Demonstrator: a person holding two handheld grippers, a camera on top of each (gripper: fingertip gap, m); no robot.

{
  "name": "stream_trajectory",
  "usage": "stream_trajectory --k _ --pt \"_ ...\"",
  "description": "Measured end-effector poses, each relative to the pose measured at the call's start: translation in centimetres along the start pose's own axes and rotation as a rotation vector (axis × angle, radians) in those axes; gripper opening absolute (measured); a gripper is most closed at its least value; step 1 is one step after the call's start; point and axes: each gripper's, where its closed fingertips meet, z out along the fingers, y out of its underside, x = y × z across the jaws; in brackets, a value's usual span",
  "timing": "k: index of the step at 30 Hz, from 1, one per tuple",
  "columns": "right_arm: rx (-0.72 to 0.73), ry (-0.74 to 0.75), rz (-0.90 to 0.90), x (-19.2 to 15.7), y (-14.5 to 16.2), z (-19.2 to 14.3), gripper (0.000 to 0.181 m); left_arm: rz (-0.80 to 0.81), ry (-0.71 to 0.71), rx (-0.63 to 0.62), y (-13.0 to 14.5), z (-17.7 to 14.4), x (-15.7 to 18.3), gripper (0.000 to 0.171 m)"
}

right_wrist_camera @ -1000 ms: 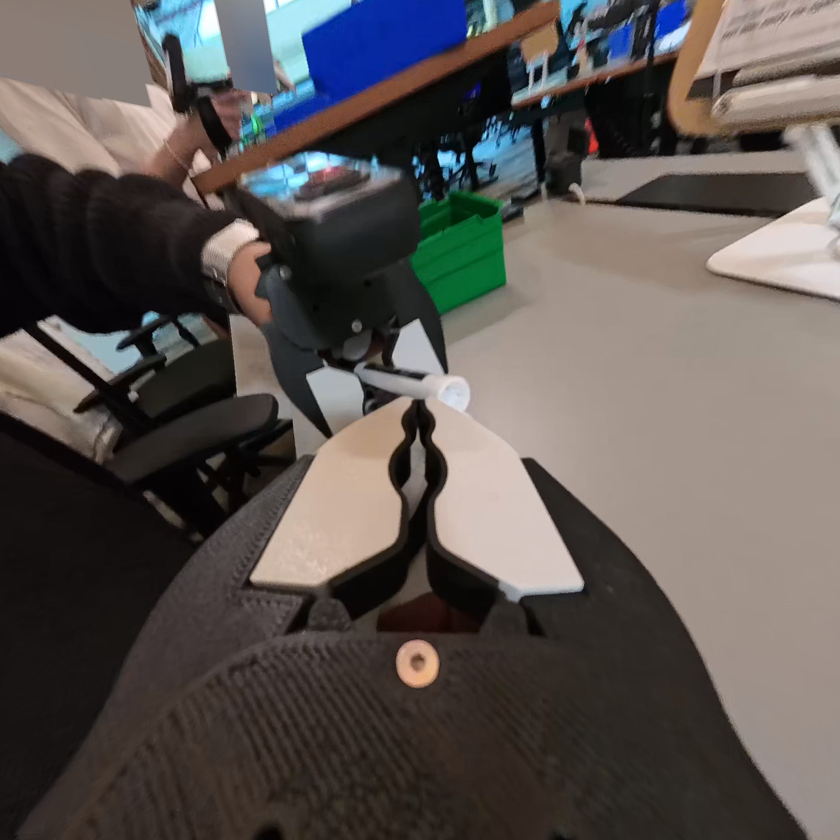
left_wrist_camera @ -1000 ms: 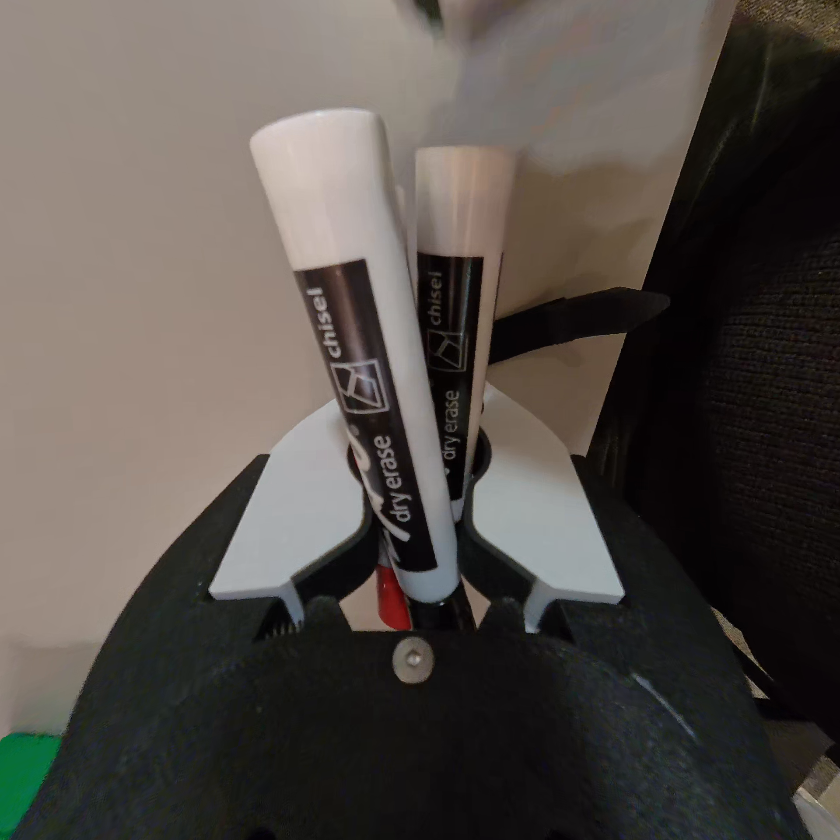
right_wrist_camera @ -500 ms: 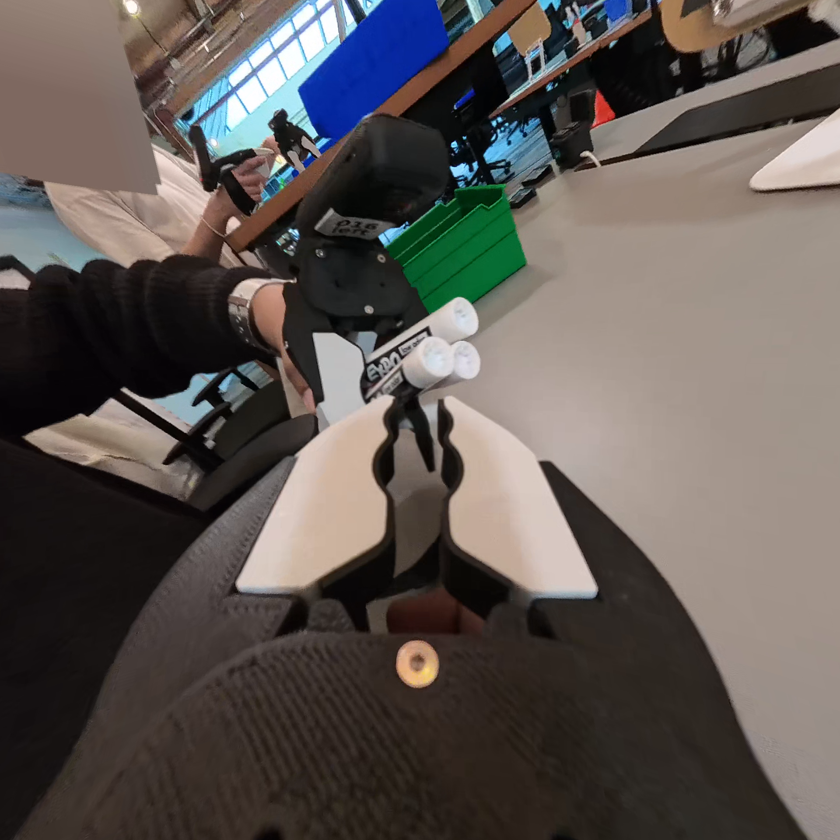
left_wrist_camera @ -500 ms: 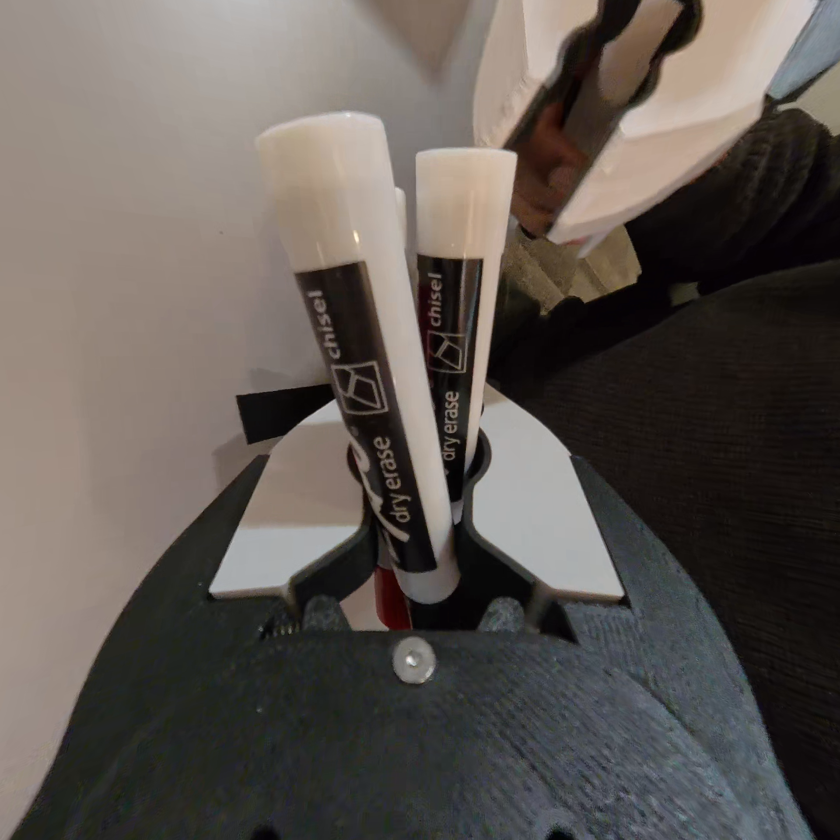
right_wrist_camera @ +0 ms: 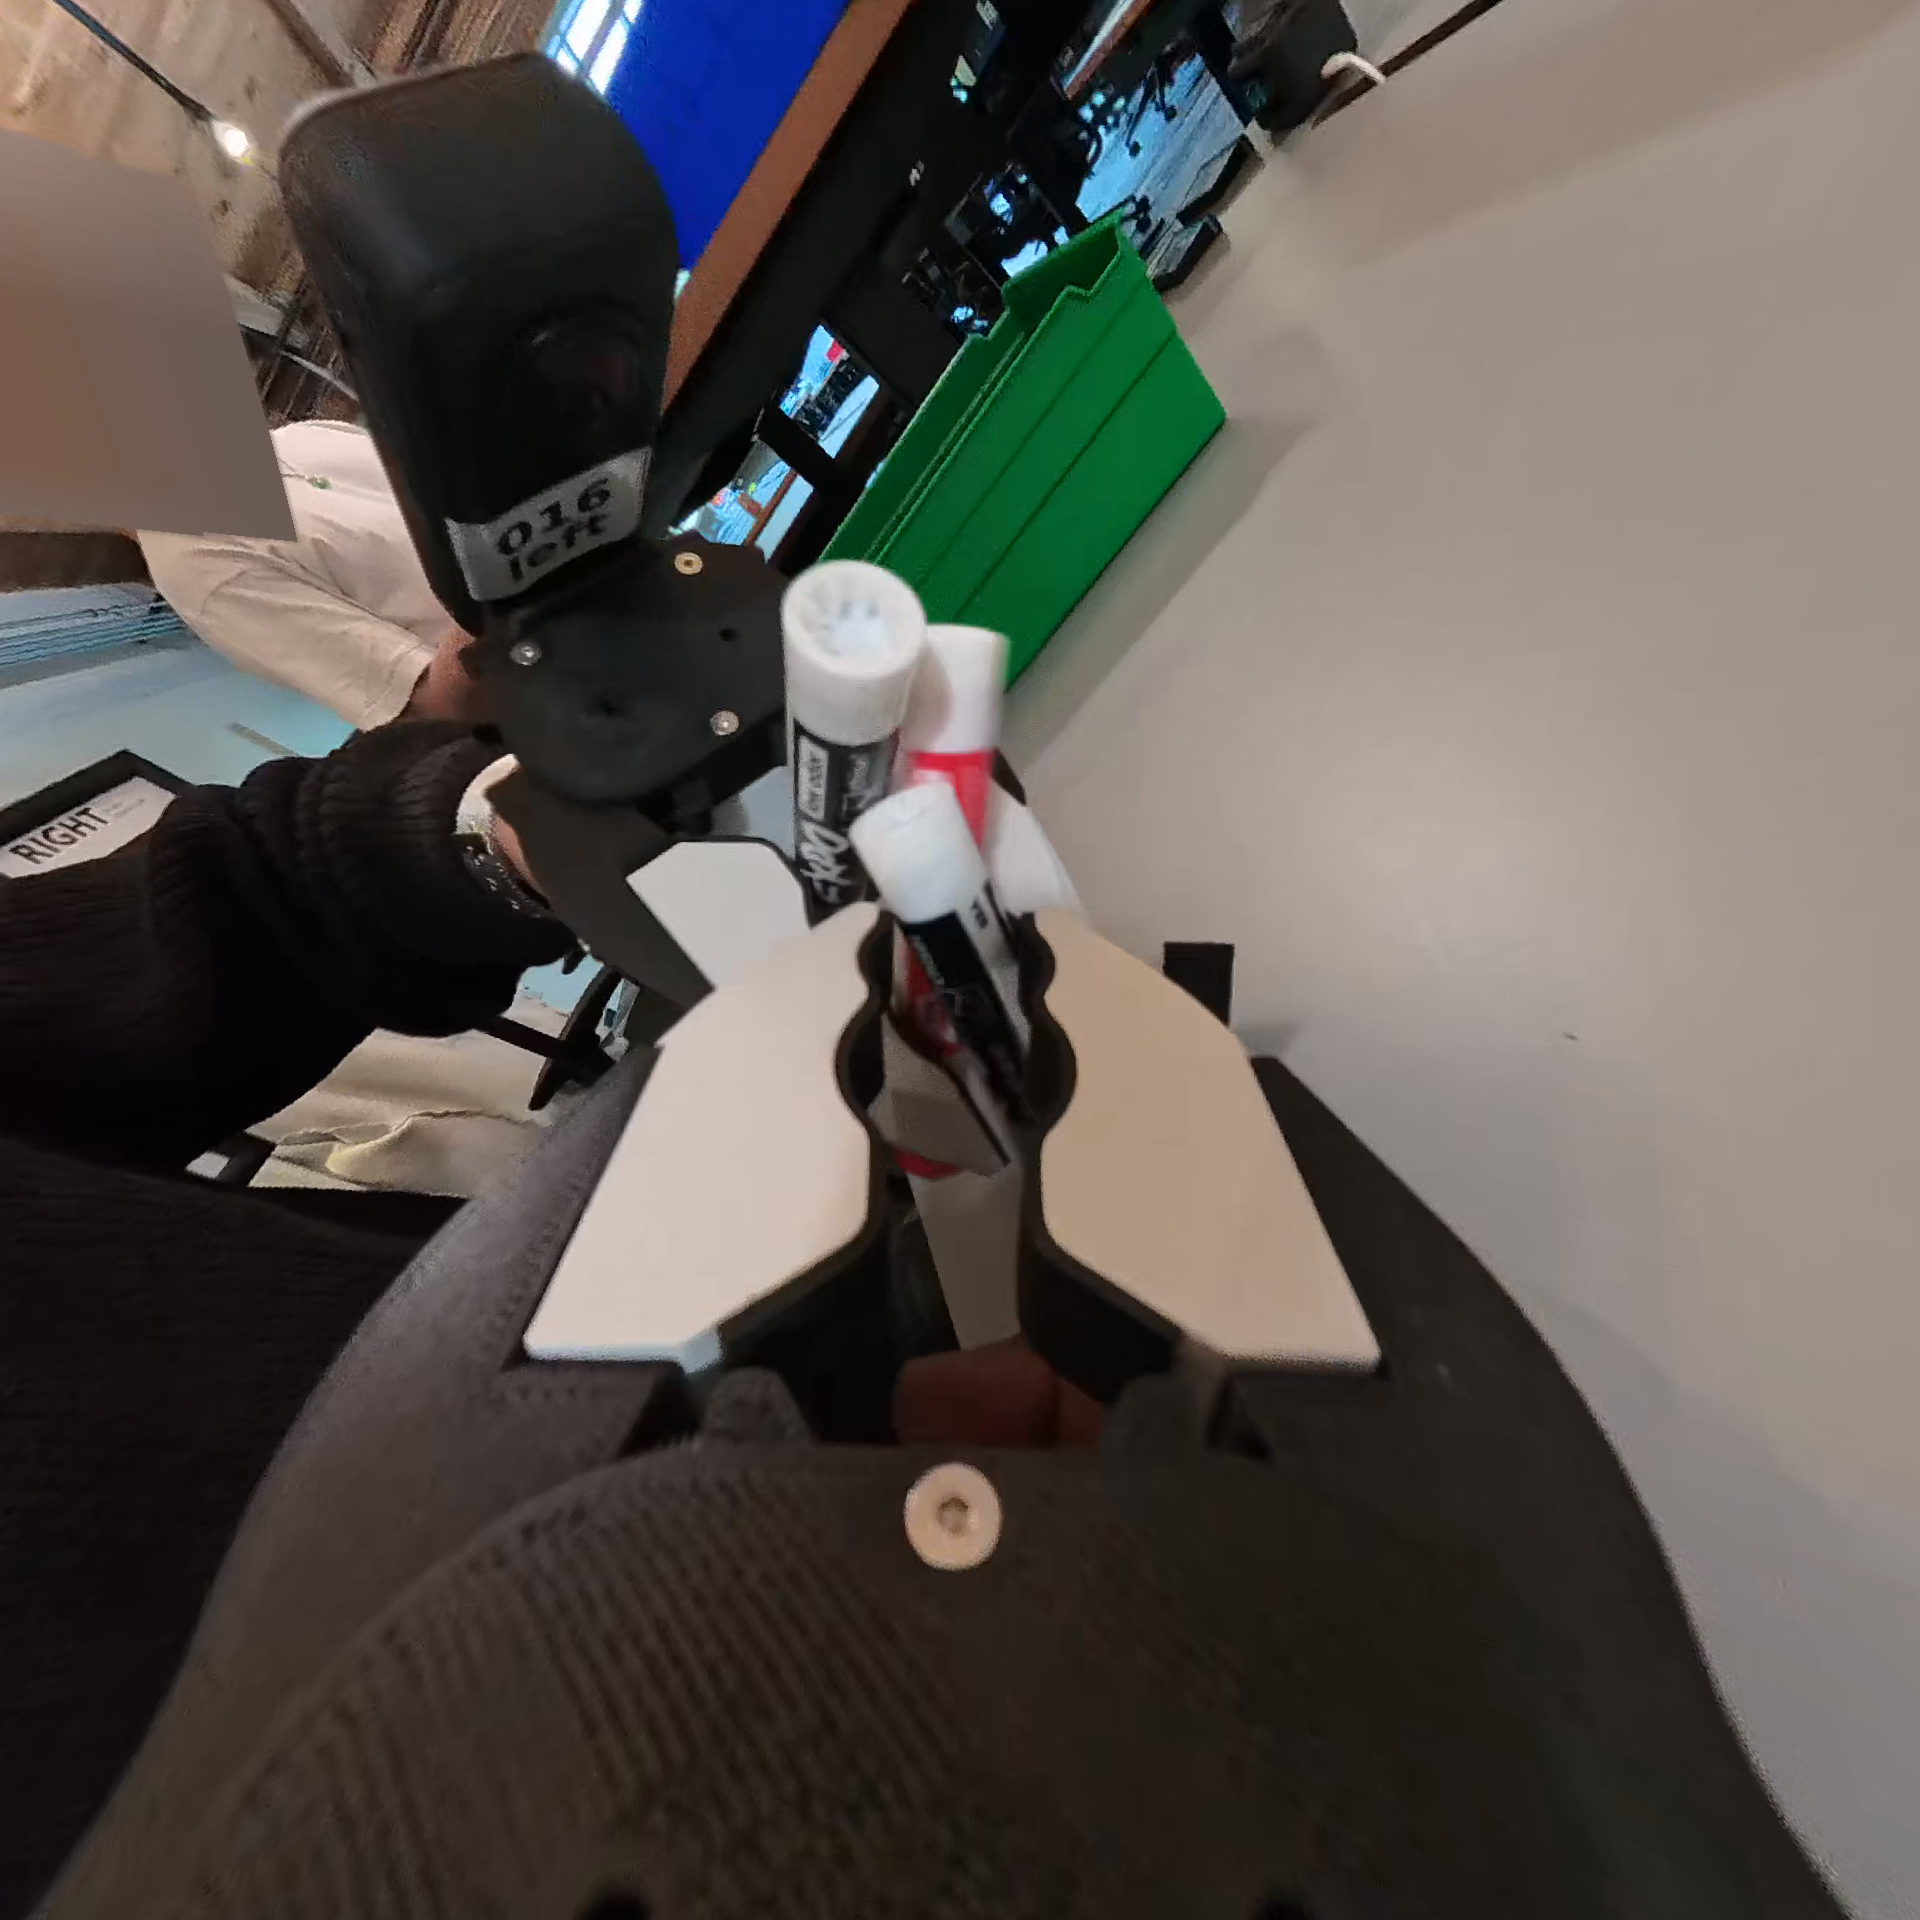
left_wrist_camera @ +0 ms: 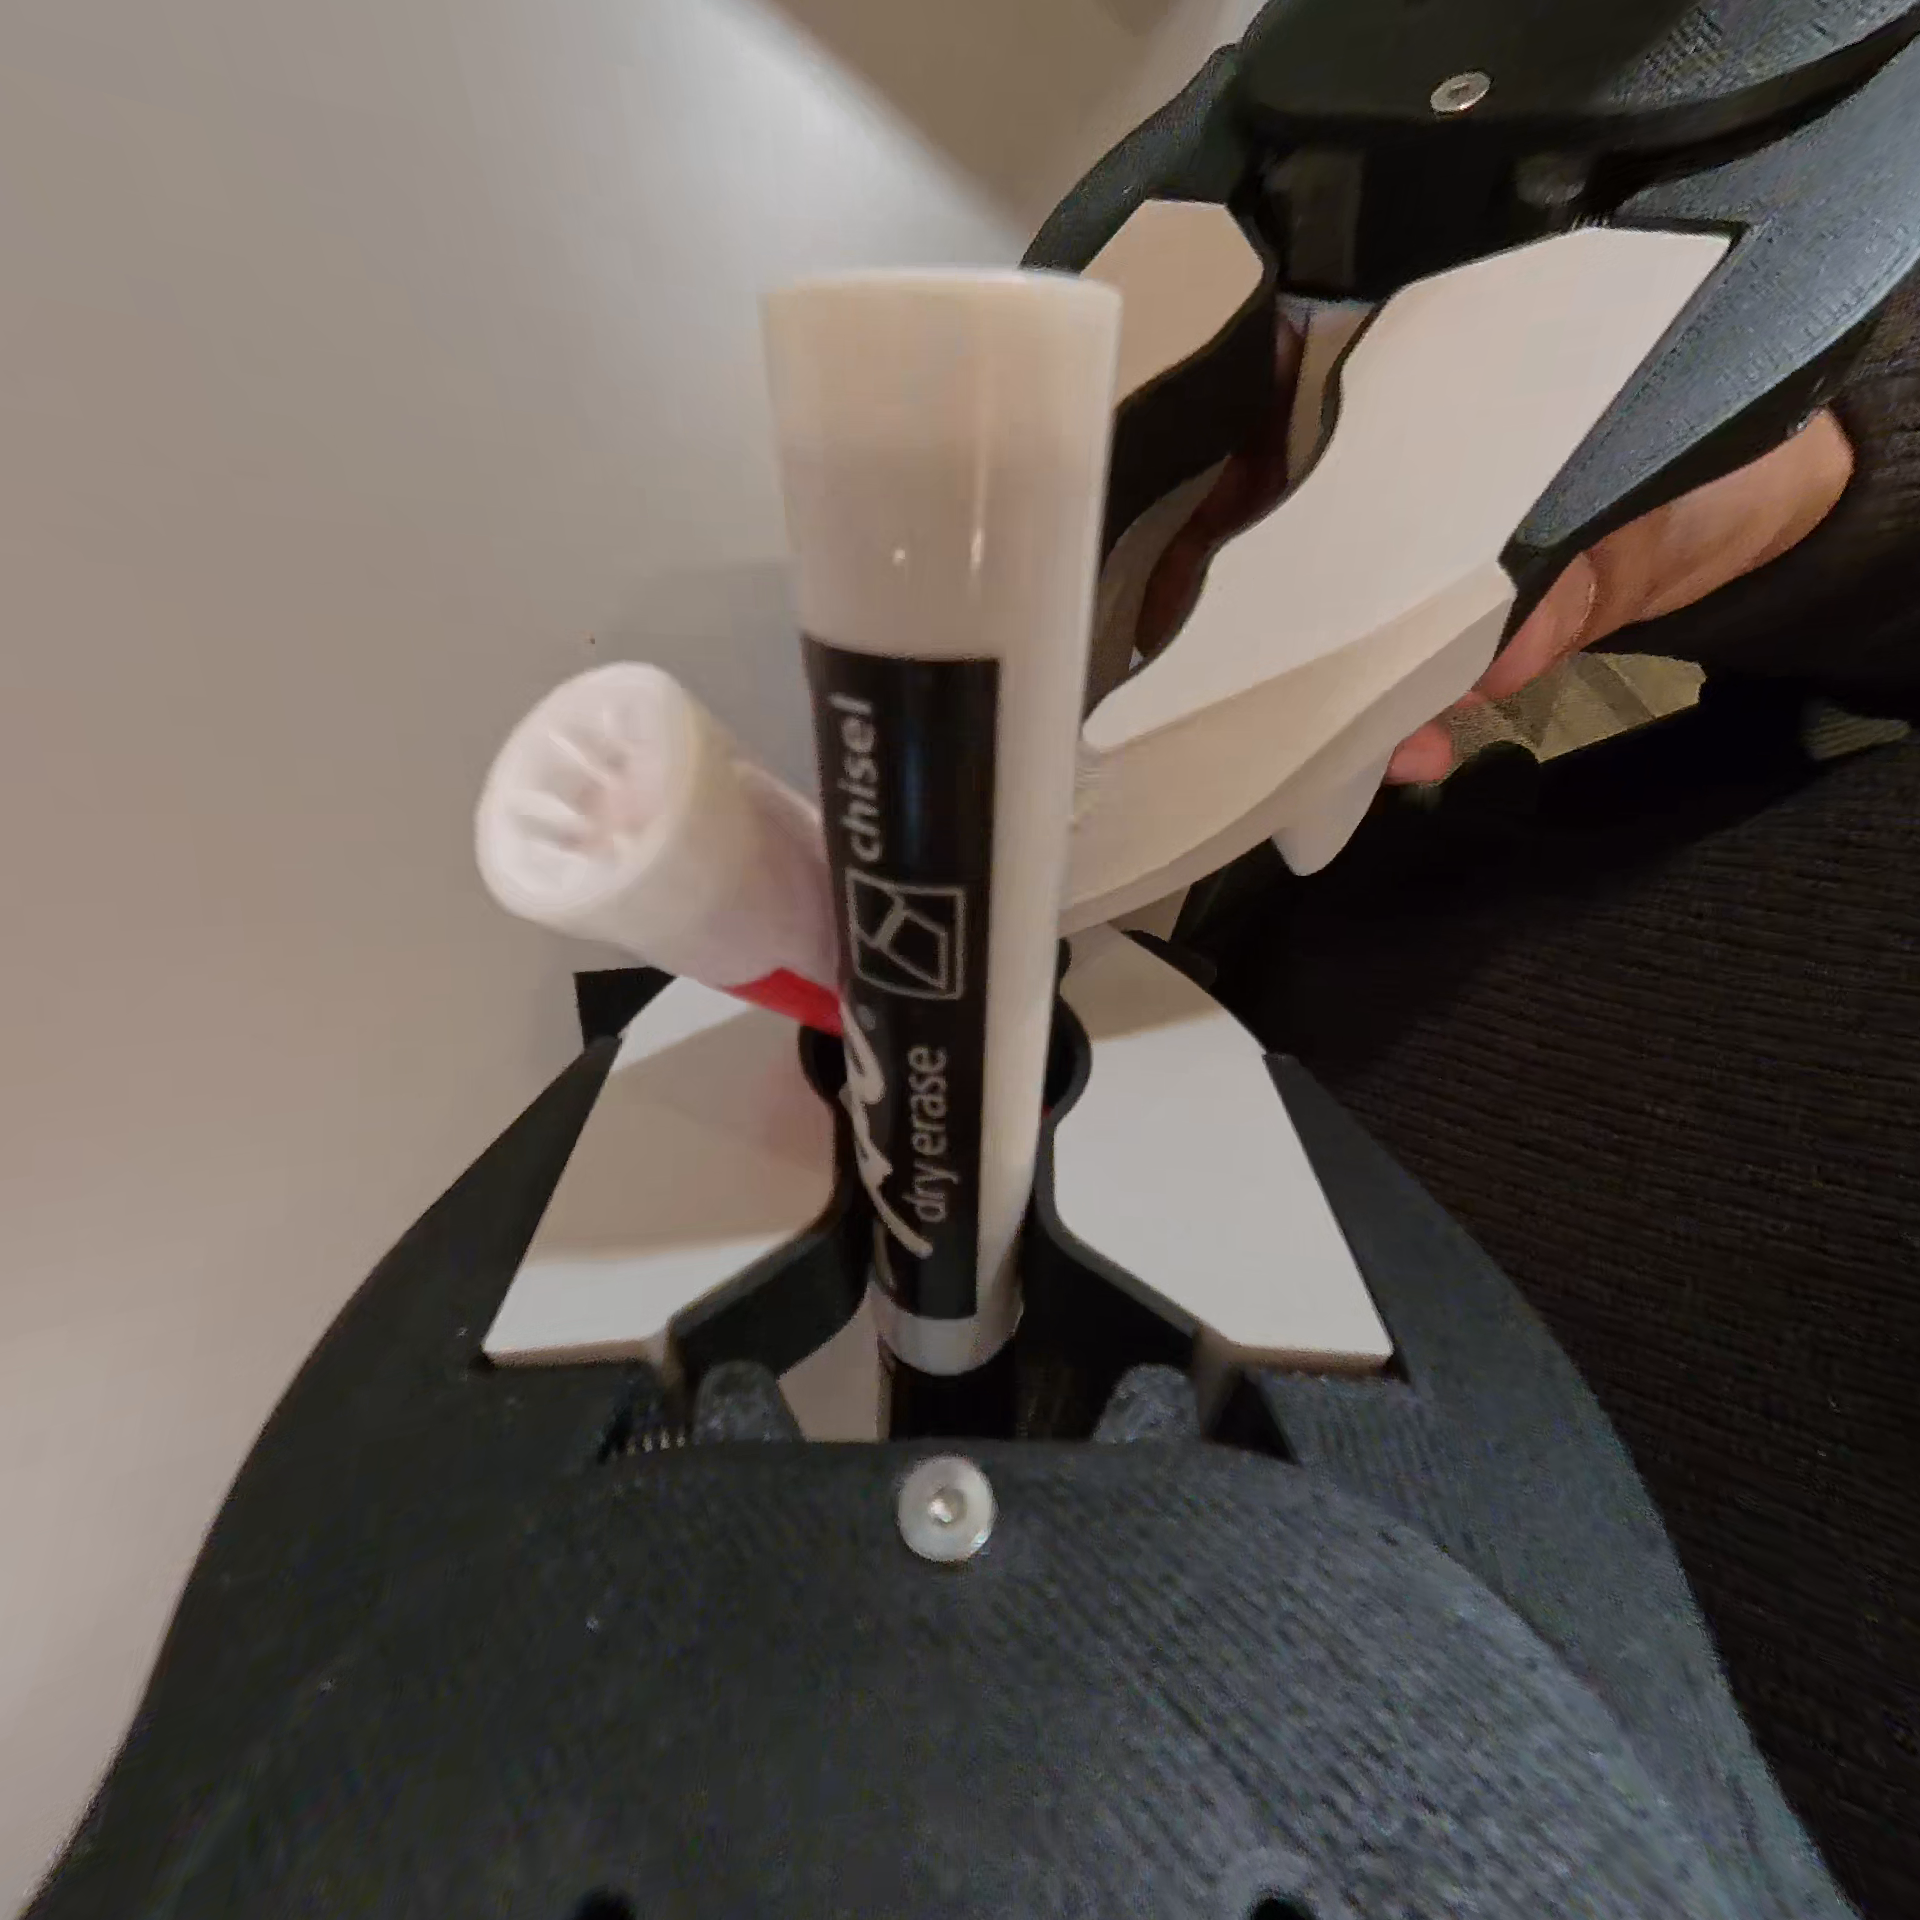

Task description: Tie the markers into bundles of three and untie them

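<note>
Three white dry-erase markers are held between the two grippers. In the left wrist view a black-labelled marker stands up through my left gripper, which is shut on it. A red-labelled marker tilts out to the left. My right gripper reaches in from the upper right against the bundle. In the right wrist view my right gripper has a black-labelled marker and a red one between its jaws. The left gripper holds the third marker. A black strap end pokes out beside the jaws.
The grey table lies under the grippers and also shows in the left wrist view. Green bins stand at its far edge. A person's black sleeve holds the left gripper. Dark fabric fills the right. The grippers' ends are close to 5 cm from one another.
My right gripper has moved in and opened from fully shut to take the markers between its jaws. The bundle has splayed and the red-labelled marker has tilted out to the left.
</note>
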Motion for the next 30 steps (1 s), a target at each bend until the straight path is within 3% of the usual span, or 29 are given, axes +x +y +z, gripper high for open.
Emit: stream_trajectory --k 6,18,24,30 --pt "-0.014 0.089 0.006 1.6 0.3 0.2 0.019 -0.067 0.041 0.014 0.3 1.2 -0.4 0.033" --pt "0.01 0.127 0.145 4.3 0.0 -0.9 0.018 -0.241 0.145 0.075 0.1 1.5 -1.3 0.032" --pt "0.001 0.154 0.167 5.4 0.5 -1.1 0.018 -0.262 0.133 0.093 0.5 1.9 -2.4 0.032" --pt "0.071 0.183 0.163 6.1 -1.0 -2.3 0.018 -0.248 0.093 0.093 0.4 2.0 -3.7 0.032"
